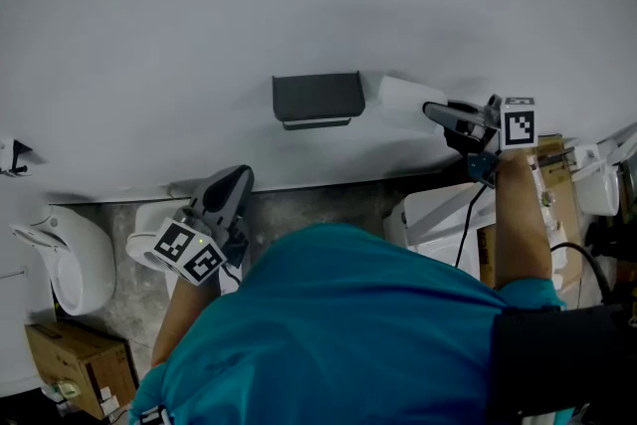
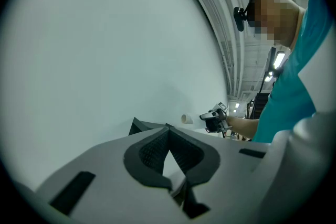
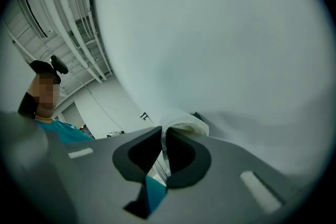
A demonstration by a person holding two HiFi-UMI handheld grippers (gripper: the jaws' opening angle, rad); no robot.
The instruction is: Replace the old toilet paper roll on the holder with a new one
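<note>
A dark grey holder (image 1: pixel 317 100) is fixed to the white wall, and no roll shows on it. Just to its right a white toilet paper roll (image 1: pixel 400 102) hangs in the air. My right gripper (image 1: pixel 430 110) is shut on the roll's wall. In the right gripper view the jaws (image 3: pixel 164 134) pinch the roll's edge (image 3: pixel 184 122), with the holder's corner (image 3: pixel 197 117) just behind. My left gripper (image 1: pixel 239 178) is lower left, away from the holder. Its tips (image 2: pixel 168 131) meet with nothing between them. It faces the holder (image 2: pixel 140 126), the roll (image 2: pixel 187 119) and the right gripper (image 2: pixel 214 116).
A white toilet (image 1: pixel 62 259) stands at the lower left beside a cardboard box (image 1: pixel 75 358). A white unit (image 1: pixel 438 212) and a cardboard box (image 1: pixel 559 184) are under my right arm. A small fitting (image 1: pixel 12 156) sticks out of the wall at far left.
</note>
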